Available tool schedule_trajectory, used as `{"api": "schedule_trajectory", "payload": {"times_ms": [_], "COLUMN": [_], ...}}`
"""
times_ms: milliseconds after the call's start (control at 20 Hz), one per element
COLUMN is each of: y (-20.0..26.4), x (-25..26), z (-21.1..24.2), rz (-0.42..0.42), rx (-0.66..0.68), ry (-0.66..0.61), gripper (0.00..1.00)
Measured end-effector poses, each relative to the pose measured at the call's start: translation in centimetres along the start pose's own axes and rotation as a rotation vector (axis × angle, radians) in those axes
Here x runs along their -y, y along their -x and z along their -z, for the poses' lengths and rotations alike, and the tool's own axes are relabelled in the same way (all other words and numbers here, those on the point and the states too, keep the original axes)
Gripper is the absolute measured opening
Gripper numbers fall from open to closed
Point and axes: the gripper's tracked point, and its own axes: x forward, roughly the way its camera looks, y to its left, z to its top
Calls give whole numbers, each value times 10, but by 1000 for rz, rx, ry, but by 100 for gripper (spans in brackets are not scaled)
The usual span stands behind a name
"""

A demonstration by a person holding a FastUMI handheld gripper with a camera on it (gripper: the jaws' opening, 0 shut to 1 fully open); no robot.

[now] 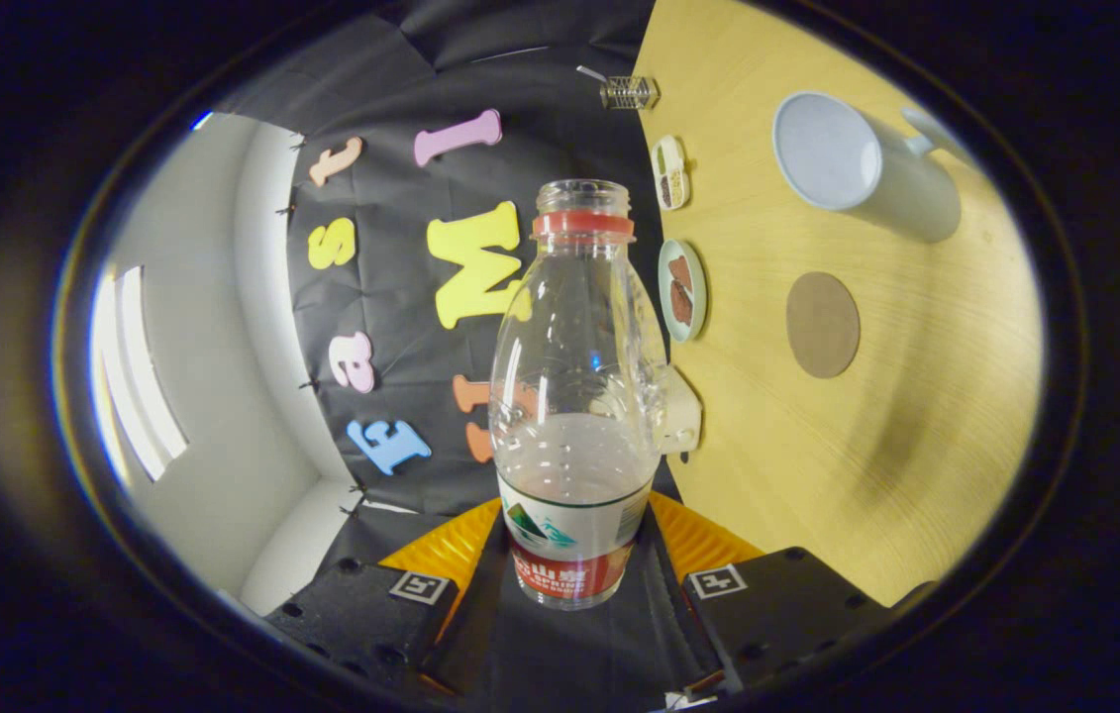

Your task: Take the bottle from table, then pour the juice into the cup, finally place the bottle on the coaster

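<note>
The gripper [569,579] holds the open bottle [574,396] between both fingers, which hide its base. Beyond it, the cup [862,163] and the coaster [822,325] are on the table [916,446]; the cup's handle is partly cut off.

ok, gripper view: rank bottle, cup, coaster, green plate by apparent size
1. bottle, held between the claw fingers; nearness to the camera inflates it.
2. cup
3. coaster
4. green plate, seen edge-on, so its rank below the coaster is unsure.
</note>
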Motion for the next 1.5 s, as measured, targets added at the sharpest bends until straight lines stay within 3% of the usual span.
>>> {"api": "schedule_trajectory", "payload": {"times_ms": [1500], "y": [-9], "x": [-13], "z": [-2], "rz": [-25], "rx": [52], "ry": [-116], "gripper": [73]}}
